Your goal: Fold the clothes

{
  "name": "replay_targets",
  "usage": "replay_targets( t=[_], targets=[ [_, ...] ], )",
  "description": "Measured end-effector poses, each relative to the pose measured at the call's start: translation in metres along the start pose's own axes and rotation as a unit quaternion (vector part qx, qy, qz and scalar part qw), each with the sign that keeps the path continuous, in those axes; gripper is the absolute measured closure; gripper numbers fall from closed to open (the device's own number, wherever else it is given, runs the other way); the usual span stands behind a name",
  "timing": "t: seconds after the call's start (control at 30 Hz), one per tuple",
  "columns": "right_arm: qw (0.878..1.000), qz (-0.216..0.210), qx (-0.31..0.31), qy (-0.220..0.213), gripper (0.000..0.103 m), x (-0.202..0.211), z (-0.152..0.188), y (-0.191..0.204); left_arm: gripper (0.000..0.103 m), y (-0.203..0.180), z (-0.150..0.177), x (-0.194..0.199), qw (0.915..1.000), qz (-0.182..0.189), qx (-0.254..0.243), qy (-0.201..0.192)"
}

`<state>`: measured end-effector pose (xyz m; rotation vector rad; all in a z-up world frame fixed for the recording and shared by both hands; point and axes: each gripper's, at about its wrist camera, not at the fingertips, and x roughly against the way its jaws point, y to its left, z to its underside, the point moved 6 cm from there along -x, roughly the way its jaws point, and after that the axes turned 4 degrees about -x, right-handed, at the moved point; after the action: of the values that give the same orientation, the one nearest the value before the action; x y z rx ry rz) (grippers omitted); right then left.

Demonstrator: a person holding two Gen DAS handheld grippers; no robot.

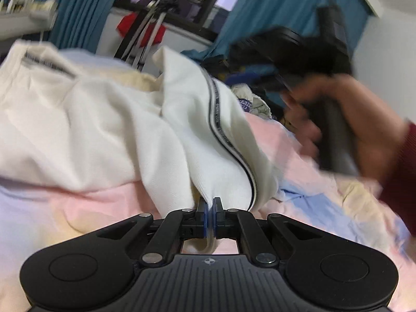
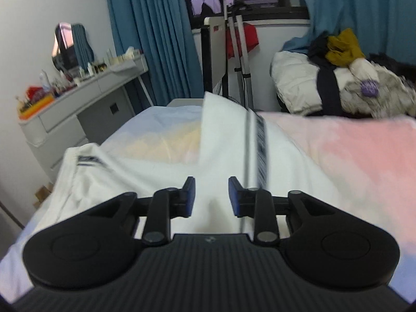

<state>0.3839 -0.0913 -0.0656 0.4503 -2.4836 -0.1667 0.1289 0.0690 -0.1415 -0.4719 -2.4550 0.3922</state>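
A white garment (image 1: 104, 119) with a dark striped band lies spread on the bed. My left gripper (image 1: 210, 204) is shut on a fold of it by the striped band (image 1: 215, 109) and lifts that part off the bed. In the right wrist view the same garment (image 2: 145, 166) lies under and ahead of my right gripper (image 2: 211, 195), which is open and empty just above the cloth, with the striped band (image 2: 261, 140) to its right. The right hand and its gripper body (image 1: 332, 119) show blurred at the right of the left wrist view.
The bed has a pastel pink, blue and yellow sheet (image 2: 351, 150). A pile of other clothes (image 2: 338, 78) sits at the far right corner. A white dresser (image 2: 78, 104) with small items stands left of the bed. Teal curtains (image 2: 156, 39) and a metal stand (image 2: 239, 57) are beyond.
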Motion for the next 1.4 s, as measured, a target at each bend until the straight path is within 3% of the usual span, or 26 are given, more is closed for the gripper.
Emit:
replay_targets(
  t=[0.03,0.17,0.27,0.37,0.47,0.53,0.57,0.6,0.67,0.83,1.03,1.2,1.27,1.4],
  targets=[
    [1.0,0.011,0.013,0.004,0.066,-0.018,-0.008,0.006,0.099,0.004,0.002,-0.003,1.0,-0.003,0.002,0.003],
    [0.994,0.066,0.08,0.019,0.036,-0.086,-0.034,0.031,0.099,0.024,0.006,-0.017,0.9991,0.001,0.034,0.026],
    [0.983,0.113,0.14,0.03,0.034,-0.127,-0.042,0.043,0.099,0.035,0.009,-0.02,0.9982,0.002,0.046,0.038],
    [0.964,0.173,0.199,0.031,0.034,-0.157,-0.044,0.05,0.099,0.041,0.012,-0.019,0.9982,0.003,0.045,0.039],
    [0.947,0.223,0.228,0.028,0.037,-0.168,-0.044,0.048,0.099,0.047,0.012,-0.017,0.998,0.005,0.049,0.039],
    [0.947,0.236,0.215,0.022,0.054,-0.167,-0.047,0.041,0.099,0.051,0.012,-0.015,0.9976,0.007,0.056,0.04],
    [0.951,0.237,0.2,0.019,0.07,-0.163,-0.049,0.037,0.099,0.052,0.01,-0.013,0.9978,0.005,0.054,0.037],
    [0.954,0.234,0.184,0.016,0.079,-0.156,-0.052,0.033,0.099,0.052,0.009,-0.011,0.9982,0.003,0.049,0.034],
    [0.96,0.23,0.16,0.006,0.084,-0.141,-0.058,0.026,0.099,0.052,0.009,-0.007,0.9985,0.004,0.044,0.032],
    [0.976,0.199,0.074,-0.038,0.087,-0.073,-0.072,0.002,0.099,0.052,0.003,0.01,0.9995,0.015,0.026,0.008],
    [0.977,0.182,-0.041,-0.106,0.088,0.038,-0.056,-0.049,0.1,0.046,-0.003,0.036,0.9988,0.031,-0.021,-0.03],
    [0.955,0.185,-0.181,-0.147,0.088,0.129,-0.001,-0.115,0.1,0.03,0.007,0.055,0.9974,0.041,-0.046,-0.037],
    [0.94,0.18,-0.247,-0.153,0.088,0.161,0.035,-0.144,0.1,0.018,0.016,0.066,0.997,0.044,-0.053,-0.036],
    [0.907,0.166,-0.36,-0.139,0.088,0.196,0.11,-0.188,0.099,-0.016,0.023,0.045,0.9958,0.038,-0.076,-0.033]
  ],
)
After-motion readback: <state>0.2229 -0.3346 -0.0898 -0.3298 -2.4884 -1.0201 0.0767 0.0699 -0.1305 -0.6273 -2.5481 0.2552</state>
